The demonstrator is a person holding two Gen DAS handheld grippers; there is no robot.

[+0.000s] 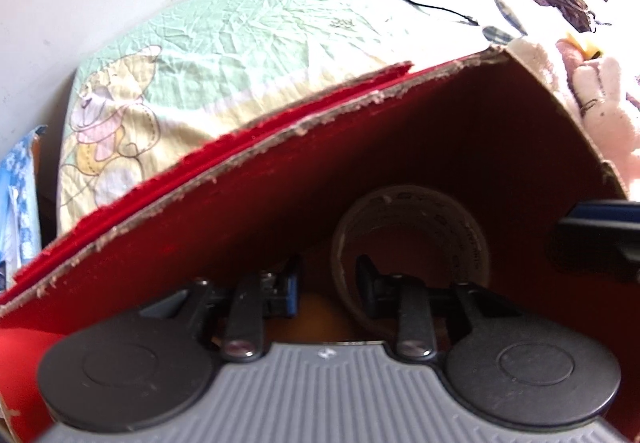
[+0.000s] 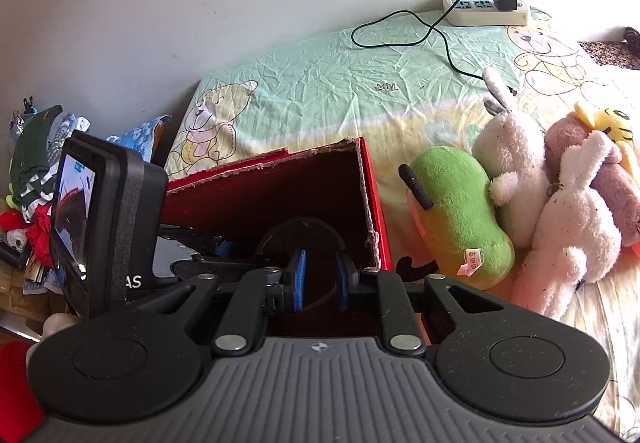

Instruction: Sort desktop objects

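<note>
Both grippers worked inside the red box (image 2: 280,179): left gripper (image 1: 328,279) and right gripper (image 2: 320,279) parted, tape roll (image 1: 412,243) unclamped; withdrawing straight upward looked safest.

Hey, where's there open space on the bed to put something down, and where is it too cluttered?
Bare sheet lies between the red box and the power strip, with only the black cable looping across its far end. The side right of the box is crowded: the green plush and white rabbit plush toys lie packed together there.

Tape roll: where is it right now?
The tape roll stands on edge inside the red box, just ahead of the left gripper; in the right wrist view it is mostly hidden.
</note>
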